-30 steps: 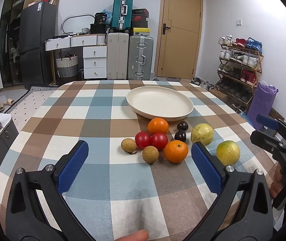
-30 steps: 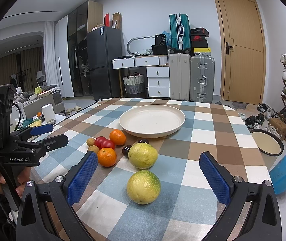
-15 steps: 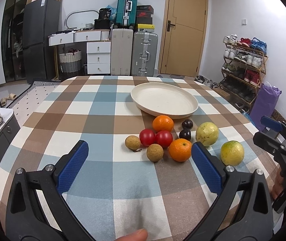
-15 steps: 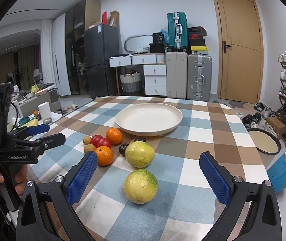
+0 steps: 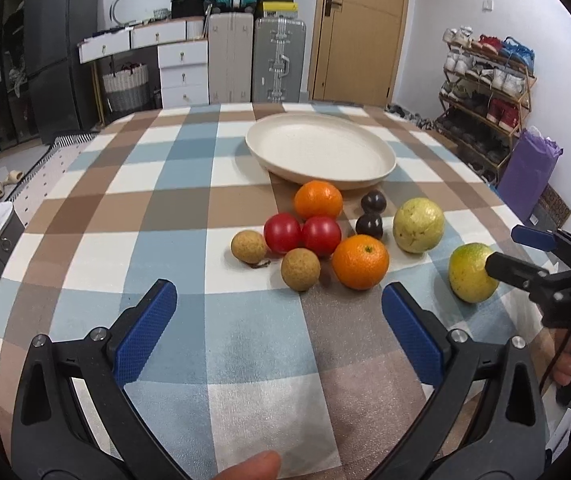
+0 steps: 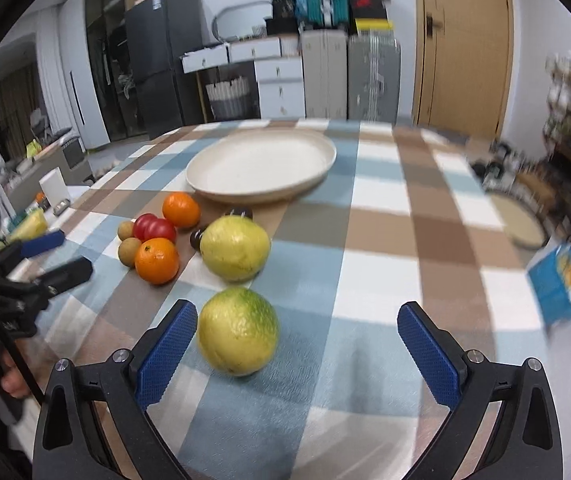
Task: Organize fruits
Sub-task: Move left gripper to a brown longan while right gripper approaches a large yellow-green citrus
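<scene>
Right gripper (image 6: 297, 346) has closed in on the green-yellow citrus (image 6: 238, 331).
Fingers wide apart, empty; citrus near-round, no clear long axis, at 5 o'clock from the plate (image 6: 205, 168) on the tabletop (image 6: 385, 240).

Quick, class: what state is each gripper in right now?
Left gripper: open, holding nothing.
Right gripper: open, holding nothing; the yellow-green citrus lies between its fingers, not gripped.
</scene>
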### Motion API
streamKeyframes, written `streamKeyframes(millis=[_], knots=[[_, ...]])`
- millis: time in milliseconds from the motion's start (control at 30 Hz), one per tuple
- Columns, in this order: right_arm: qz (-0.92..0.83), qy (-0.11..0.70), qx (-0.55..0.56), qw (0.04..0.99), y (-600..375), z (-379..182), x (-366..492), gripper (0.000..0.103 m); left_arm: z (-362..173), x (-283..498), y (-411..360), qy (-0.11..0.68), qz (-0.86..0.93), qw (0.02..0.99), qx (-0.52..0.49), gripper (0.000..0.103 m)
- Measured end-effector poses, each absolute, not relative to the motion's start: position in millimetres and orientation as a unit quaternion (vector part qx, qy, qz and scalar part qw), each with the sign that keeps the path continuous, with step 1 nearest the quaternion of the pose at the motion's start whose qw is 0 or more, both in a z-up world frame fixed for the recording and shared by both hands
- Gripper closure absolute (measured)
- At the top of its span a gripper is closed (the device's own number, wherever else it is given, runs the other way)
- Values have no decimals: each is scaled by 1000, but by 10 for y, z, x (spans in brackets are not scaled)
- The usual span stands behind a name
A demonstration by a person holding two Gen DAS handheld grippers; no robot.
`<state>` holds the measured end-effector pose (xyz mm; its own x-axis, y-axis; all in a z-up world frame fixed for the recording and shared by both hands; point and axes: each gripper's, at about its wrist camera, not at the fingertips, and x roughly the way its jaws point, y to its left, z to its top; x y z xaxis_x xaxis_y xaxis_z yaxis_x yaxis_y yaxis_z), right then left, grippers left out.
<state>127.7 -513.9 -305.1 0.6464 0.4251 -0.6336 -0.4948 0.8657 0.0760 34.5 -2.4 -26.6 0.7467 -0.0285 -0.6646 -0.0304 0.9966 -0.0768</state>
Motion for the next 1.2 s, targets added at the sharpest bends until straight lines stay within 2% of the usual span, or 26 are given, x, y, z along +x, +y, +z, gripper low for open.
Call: streamKeyframes(millis=[100,200,367,500,767,933,1033,1200], knots=[[274,364,-22,890,-5187,-3095,1364,8,-317,438,25,377,3,925,-55,1],[287,375,-16,881,-5189,-3106,1379,10,-358,527,101,386,7,920,-69,8],[308,391,-20,867,-5114,-3138,1362,10,-430,667,164,407,4,910,-77,31],[318,392,-38,862,-5022,-3158,1334,11,-458,722,135,414,-14,907,-75,40],[336,396,-38,853,-4964,-3189,1297,24,-486,818,125,421,-38,903,-84,65],[341,397,-43,851,-4941,-3191,1263,29,-485,829,66,420,-53,903,-77,67],[344,398,-40,850,-4943,-3199,1269,32,-491,838,40,421,-60,902,-78,76],[353,402,-36,844,-4905,-3205,1260,42,-486,851,17,420,-69,901,-82,81]])
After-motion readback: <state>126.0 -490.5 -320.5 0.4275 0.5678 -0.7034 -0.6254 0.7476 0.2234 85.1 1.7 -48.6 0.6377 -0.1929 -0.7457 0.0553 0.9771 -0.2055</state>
